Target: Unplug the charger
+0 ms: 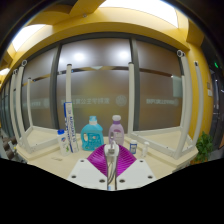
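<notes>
Tongs [110,166] level, facing blue bottle [92,134]

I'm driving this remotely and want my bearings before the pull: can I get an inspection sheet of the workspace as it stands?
Surface: pale countertop, lit from above.
Job's things: a small whitish object stands between the fingers; too small to confirm it is the charger. No socket made out.
Clutter: blue bottle and pinkish bottle side by side beyond the fingers; a tall slim tube and a small item beside the blue bottle.
Grippers: gripper with its magenta pads about the whitish object; contact cannot be told.
Cables: nothing seen.
Surroundings: glass partition panels behind the counter, yellow ceiling band, green plant at one side.
</notes>
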`<state>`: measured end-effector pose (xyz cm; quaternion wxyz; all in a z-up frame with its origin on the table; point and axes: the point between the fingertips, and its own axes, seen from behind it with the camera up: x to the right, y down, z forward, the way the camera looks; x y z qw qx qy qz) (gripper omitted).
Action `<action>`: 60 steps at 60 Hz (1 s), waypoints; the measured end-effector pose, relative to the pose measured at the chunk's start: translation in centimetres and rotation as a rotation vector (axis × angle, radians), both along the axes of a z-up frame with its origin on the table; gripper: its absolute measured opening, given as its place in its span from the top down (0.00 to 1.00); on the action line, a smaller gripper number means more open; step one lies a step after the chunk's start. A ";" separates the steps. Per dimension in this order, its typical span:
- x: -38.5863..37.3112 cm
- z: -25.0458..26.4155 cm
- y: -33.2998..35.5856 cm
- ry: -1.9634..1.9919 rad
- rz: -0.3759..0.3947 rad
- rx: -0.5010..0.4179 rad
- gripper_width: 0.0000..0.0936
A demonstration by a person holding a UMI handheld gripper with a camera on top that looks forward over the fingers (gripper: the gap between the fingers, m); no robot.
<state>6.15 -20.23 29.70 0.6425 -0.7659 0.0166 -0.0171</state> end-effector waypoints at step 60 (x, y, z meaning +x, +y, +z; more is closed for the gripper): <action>12.1 -18.6 -8.9 0.030 -0.158 -0.450 0.09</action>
